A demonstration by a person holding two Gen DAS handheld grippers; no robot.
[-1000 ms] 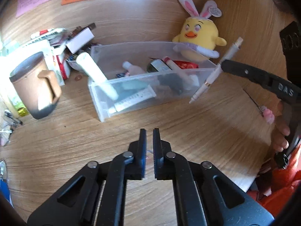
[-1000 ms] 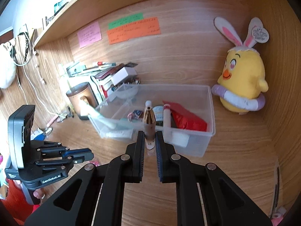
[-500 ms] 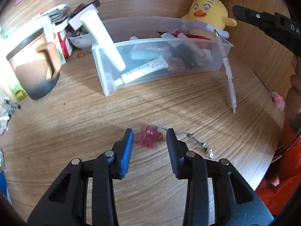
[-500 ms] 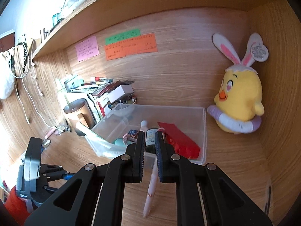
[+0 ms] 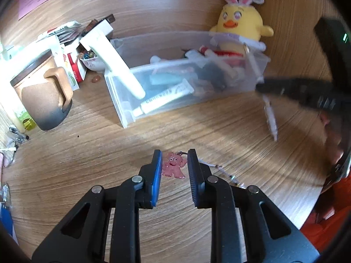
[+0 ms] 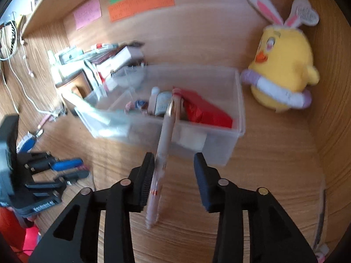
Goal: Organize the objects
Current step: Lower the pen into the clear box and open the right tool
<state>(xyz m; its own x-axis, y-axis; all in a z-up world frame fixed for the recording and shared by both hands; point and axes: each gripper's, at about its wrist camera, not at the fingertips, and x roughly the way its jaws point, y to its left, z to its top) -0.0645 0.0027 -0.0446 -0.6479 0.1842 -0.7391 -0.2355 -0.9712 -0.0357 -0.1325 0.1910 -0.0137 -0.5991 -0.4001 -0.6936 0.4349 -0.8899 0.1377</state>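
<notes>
**Pen loose on the right, charm unclaimed on the left**

Your right gripper (image 6: 173, 160) is spread wide; the pen (image 6: 163, 146) leans on the left finger only, at centre frame, its top tipped toward the bin (image 6: 238, 100) above. Nothing clamps it, so it may slide to the desk (image 6: 274, 164) short of the bin. Your left gripper (image 5: 174, 164), low centre, is also parted, straddling the pink charm (image 5: 173, 167) without pinching it. Close too high and the flat charm may slip out; its chain (image 5: 221, 169) trails right and could snag.
</notes>
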